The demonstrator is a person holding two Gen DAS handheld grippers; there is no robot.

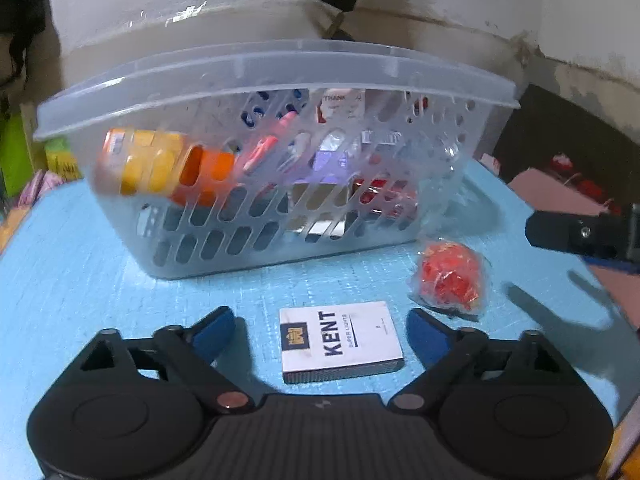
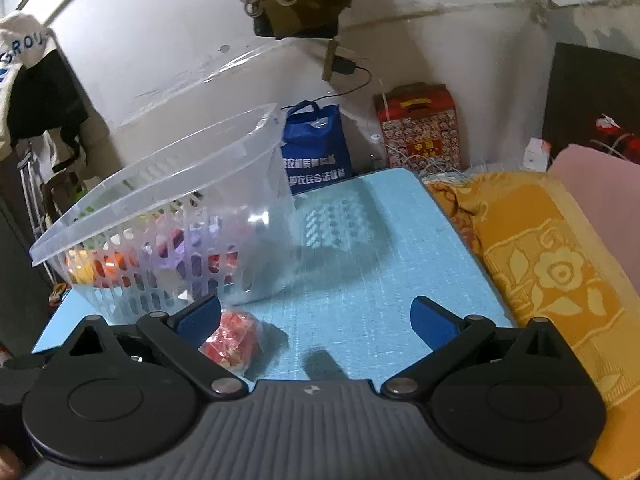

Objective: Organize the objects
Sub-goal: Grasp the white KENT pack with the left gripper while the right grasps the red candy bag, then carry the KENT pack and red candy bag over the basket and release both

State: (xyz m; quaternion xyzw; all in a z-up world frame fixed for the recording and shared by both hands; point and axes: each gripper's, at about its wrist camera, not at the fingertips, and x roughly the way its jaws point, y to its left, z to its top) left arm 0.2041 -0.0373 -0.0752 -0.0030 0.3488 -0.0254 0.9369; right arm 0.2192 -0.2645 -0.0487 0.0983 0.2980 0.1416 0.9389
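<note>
On the blue mat (image 1: pixel 80 280), near its middle, stood a clear plastic basket (image 1: pixel 280 80) with many holes in its sides. Inside it lay an orange and yellow bottle (image 1: pixel 160 162) on its side, toward the basket's left end, with some pens and small packs beside it that were too blurry to name. In front of the basket, toward the near edge of the mat, lay a white box with the word KENT (image 1: pixel 340 342) on it, flat on the mat. The left gripper (image 1: pixel 320 330) was low over the mat, and its two blue pads (image 1: pixel 214 330) stood wide apart, one on each side of the white box, not touching it. Just to the right of the box, and near the basket's right end, sat a small red thing in a clear wrapper (image 1: pixel 450 278). The right gripper (image 2: pixel 316 320) was also spread wide with nothing pinched, and the red wrapped thing (image 2: pixel 234 344) lay just beside its left pad (image 2: pixel 200 318), partly hidden behind it. Past the right edge of the mat was a yellow cloth with flowers (image 2: pixel 552 264). Beyond the far edge stood a blue bag (image 2: pixel 314 148) and a red box (image 2: pixel 420 128) by the white wall.
</note>
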